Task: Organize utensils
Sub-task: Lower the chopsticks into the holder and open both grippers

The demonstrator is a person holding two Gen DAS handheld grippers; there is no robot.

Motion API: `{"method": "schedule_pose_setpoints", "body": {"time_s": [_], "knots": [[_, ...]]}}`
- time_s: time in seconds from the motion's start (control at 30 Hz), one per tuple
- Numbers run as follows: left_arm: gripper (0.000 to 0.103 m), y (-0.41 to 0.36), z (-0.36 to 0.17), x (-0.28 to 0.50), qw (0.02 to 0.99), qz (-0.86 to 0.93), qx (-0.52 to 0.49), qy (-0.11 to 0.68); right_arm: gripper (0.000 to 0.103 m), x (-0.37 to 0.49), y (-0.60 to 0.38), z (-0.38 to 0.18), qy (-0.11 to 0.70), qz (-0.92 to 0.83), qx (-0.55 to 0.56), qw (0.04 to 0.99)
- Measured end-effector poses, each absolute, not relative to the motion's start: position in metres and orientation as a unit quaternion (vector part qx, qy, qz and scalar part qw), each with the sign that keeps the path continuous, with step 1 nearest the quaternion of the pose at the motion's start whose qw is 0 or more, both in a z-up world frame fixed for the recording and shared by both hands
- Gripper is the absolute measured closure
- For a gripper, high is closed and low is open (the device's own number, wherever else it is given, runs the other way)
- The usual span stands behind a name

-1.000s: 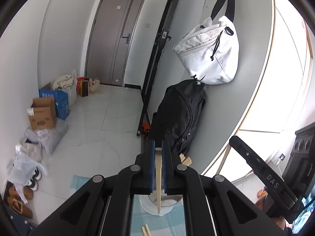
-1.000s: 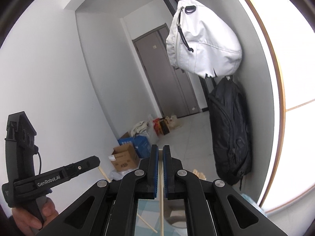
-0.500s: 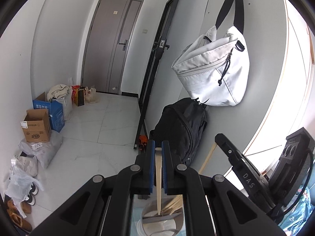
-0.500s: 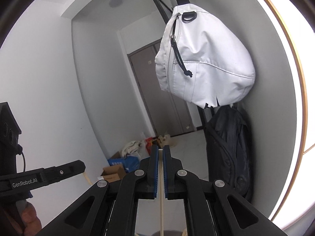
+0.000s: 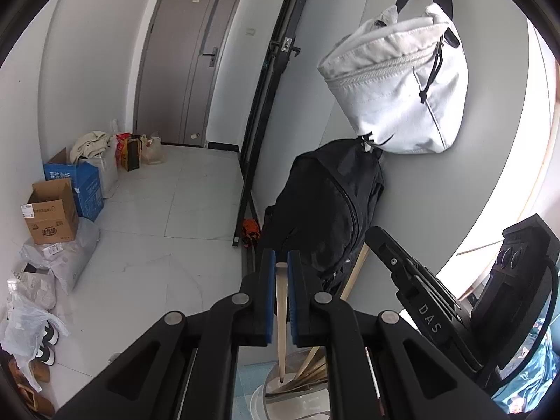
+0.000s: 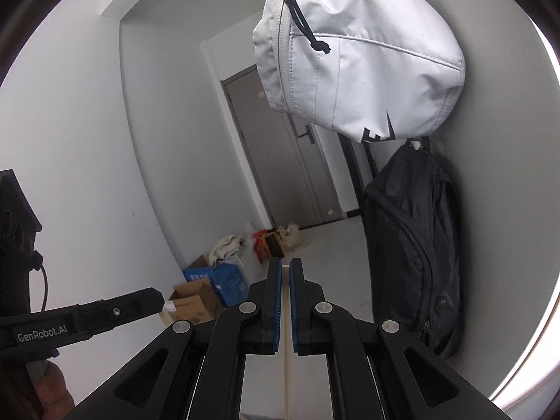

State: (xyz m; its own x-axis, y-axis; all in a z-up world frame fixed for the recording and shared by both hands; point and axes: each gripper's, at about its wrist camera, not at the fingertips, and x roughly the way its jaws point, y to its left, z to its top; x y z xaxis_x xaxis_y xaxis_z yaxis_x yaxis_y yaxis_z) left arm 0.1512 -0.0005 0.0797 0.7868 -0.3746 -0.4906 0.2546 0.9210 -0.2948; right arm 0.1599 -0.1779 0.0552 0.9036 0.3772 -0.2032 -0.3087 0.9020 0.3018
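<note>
In the left wrist view my left gripper (image 5: pixel 281 260) is shut on a pale wooden chopstick (image 5: pixel 281 315). The stick hangs tip down into a metal holder (image 5: pixel 259 399) at the bottom edge, beside several other chopsticks (image 5: pixel 311 367) that lean inside it. To the right, my right gripper (image 5: pixel 381 241) reaches in with a second chopstick (image 5: pixel 355 273) slanting below it. In the right wrist view that right gripper (image 6: pixel 286 267) is shut on a thin pale chopstick (image 6: pixel 287 353). The left gripper (image 6: pixel 105 315) shows at lower left, held by a hand (image 6: pixel 49 388).
A white bag (image 5: pixel 399 91) hangs on the grey wall above a black backpack (image 5: pixel 329 206). A black frame (image 5: pixel 262 122) leans by the grey door (image 5: pixel 189 59). Boxes (image 5: pixel 52 210), plastic bags and shoes (image 5: pixel 42 346) line the floor at left.
Both grippers have moved toward the wall, so the bags loom larger. The holder has come in under the left gripper, and its chopstick's tip now hangs inside it. Both stay shut.
</note>
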Motion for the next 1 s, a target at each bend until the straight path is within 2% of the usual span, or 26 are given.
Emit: {"method": "schedule_pose_setpoints", "body": {"time_s": [0.4, 0.7, 0.93, 1.0], "knots": [[0.100, -0.019, 0.057, 0.155, 0.923, -0.215, -0.088, 0.306, 0.099, 0.135, -0.191, 0.026, 0.169, 0.202, 0.127, 0.956], [0.100, -0.032, 0.031, 0.151, 0.908, -0.235, -0.055, 0.344, 0.099, 0.115, -0.205, 0.001, 0.242, 0.221, 0.134, 0.935], [0.099, -0.015, 0.019, 0.142, 0.881, -0.253, -0.121, 0.382, 0.094, 0.099, -0.217, -0.003, 0.269, 0.224, 0.158, 0.923], [0.096, -0.012, 0.024, 0.134, 0.884, -0.245, -0.121, 0.380, 0.089, 0.091, -0.221, -0.003, 0.268, 0.215, 0.161, 0.925]]}}
